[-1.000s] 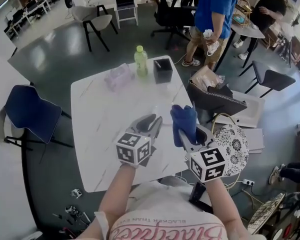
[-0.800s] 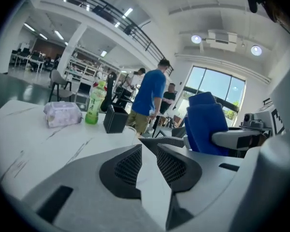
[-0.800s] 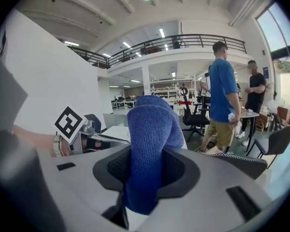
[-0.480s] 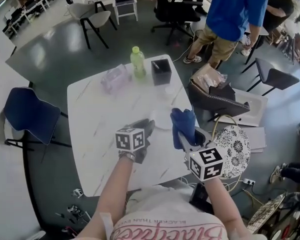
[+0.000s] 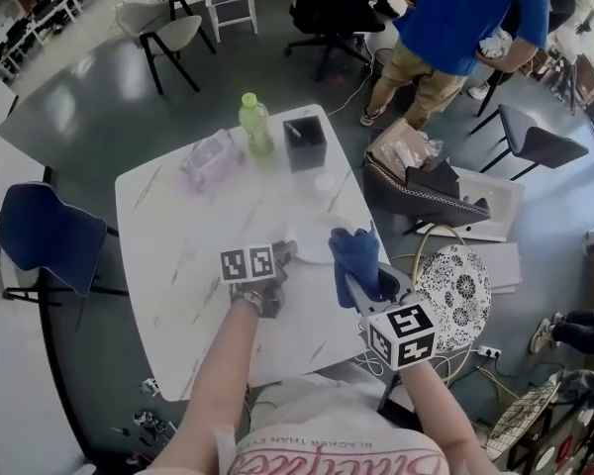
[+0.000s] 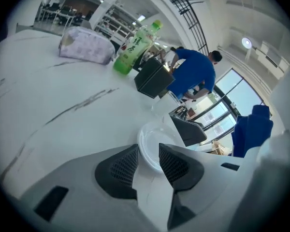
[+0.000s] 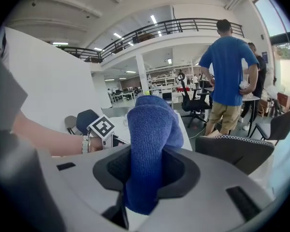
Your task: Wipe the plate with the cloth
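Observation:
A white plate (image 5: pixel 312 237) lies on the white marble table (image 5: pixel 188 255), near its right edge. My left gripper (image 5: pixel 282 257) is down at the plate's near-left rim. In the left gripper view the plate (image 6: pixel 154 134) has its near rim in the gap of the left gripper (image 6: pixel 149 164); the jaws are opening and the pads stand off the rim. My right gripper (image 5: pixel 361 283) hovers just right of the plate, shut on a blue cloth (image 5: pixel 354 250) that sticks up out of it. In the right gripper view the cloth (image 7: pixel 150 139) fills the right gripper (image 7: pixel 147 170).
At the table's far side stand a green bottle (image 5: pixel 250 119), a black box (image 5: pixel 304 142), a pink pack (image 5: pixel 210 153) and a small clear cup (image 5: pixel 326 182). A blue chair (image 5: pixel 40 236) is at left, a patterned seat (image 5: pixel 455 290) at right. A person in a blue shirt (image 5: pixel 465 18) stands beyond.
My left gripper has come down from the air to the table with the plate, and its jaws have widened. The right gripper with the cloth has sunk a little.

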A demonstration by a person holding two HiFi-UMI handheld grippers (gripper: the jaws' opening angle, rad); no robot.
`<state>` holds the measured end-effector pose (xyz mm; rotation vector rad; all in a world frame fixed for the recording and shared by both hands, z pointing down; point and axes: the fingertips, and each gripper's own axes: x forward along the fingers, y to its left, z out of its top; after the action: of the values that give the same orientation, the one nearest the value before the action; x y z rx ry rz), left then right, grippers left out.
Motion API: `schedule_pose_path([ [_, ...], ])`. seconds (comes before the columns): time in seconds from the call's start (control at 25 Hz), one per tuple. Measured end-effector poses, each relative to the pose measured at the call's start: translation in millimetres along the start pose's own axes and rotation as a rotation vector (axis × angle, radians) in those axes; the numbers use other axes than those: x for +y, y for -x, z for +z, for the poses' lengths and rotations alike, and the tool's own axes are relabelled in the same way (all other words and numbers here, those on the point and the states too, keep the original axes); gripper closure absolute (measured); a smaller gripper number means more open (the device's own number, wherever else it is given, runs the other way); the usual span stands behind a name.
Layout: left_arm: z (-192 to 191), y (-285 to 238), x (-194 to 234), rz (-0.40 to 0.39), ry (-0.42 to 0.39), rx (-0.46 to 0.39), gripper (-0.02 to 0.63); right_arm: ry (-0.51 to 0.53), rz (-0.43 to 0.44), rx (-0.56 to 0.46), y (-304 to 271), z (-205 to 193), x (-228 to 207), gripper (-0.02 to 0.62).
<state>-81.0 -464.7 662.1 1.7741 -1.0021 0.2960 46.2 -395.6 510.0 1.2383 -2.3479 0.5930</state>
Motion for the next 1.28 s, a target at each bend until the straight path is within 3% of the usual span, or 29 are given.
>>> schedule_pose_path([
  [0.24, 4, -14, 2, -0.016, 0.072, 0.023, 0.495, -0.01, 0.007, 0.019, -1, -4, -6, 0.472],
  [0.4, 4, -20, 2, 0.033, 0.038, 0.056, 0.502, -0.028, -0.004, 0.025, -1, -8, -12, 0.472],
  [0.48, 4, -22, 3, 0.079, 0.006, 0.071, 0.548, -0.031, -0.005, 0.029, 0, -10, -13, 0.472],
  [0.6, 5, -24, 3, 0.094, 0.018, 0.072, 0.551, -0.034, -0.005, 0.033, 1, -11, -15, 0.472],
  [0.84, 5, -15, 0, 0.054, 0.046, 0.017, 0.568, -0.034, -0.006, 0.022, 4, -11, -17, 0.472],
  [1.08, 9, 2, -21, -0.067, 0.071, -0.083, 0.588, -0.031, -0.018, 0.001, 8, -7, -16, 0.472],
  [1.28, 4, 18, -40, -0.1, 0.036, -0.13, 0.595, -0.025, -0.017, -0.019, 15, -4, -10, 0.472],
])
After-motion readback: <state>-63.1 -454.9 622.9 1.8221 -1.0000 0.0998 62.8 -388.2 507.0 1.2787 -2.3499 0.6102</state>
